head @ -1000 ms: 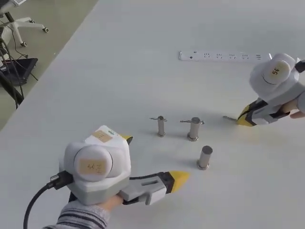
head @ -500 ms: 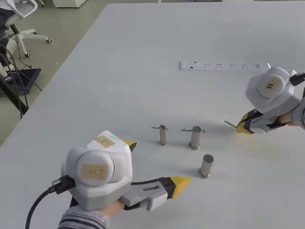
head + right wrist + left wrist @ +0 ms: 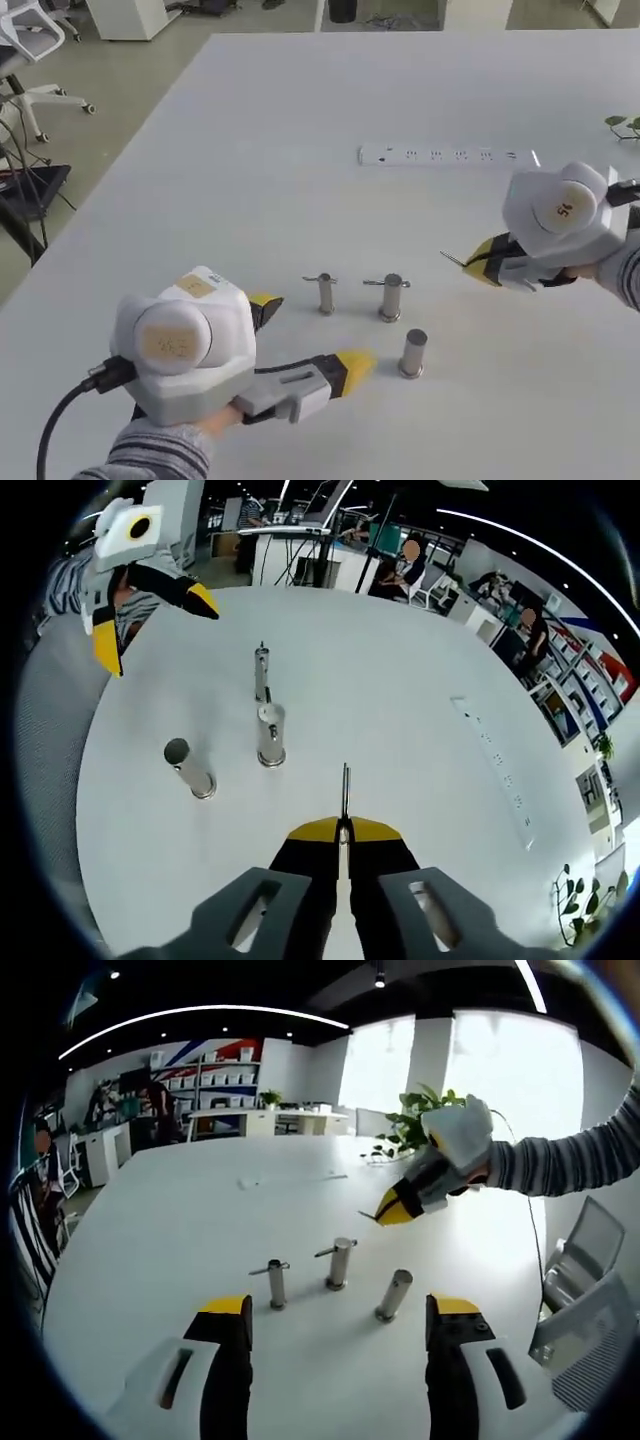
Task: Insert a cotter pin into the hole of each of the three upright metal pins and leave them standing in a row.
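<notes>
Three upright metal pins stand on the white table. The left pin [image 3: 325, 293] [image 3: 277, 1283] and the middle pin [image 3: 390, 298] [image 3: 340, 1263] each carry a cotter pin through the top. The third pin [image 3: 412, 353] [image 3: 394, 1294] [image 3: 188, 767] stands nearer me, with a bare top. My right gripper [image 3: 478, 268] [image 3: 343, 830] is shut on a thin cotter pin [image 3: 452, 260] [image 3: 345, 790], held above the table to the right of the pins. My left gripper [image 3: 310, 335] [image 3: 338, 1310] is open, low and just left of the third pin, with nothing between its fingers.
A white power strip [image 3: 445, 155] lies at the far side of the table. The table's left edge [image 3: 120, 150] drops to the floor, where an office chair [image 3: 30, 60] stands. Bare tabletop surrounds the pins.
My right gripper has carried the cotter pin a little left, closer to the pins. The left gripper has stayed open beside the third pin. The head camera has tilted up.
</notes>
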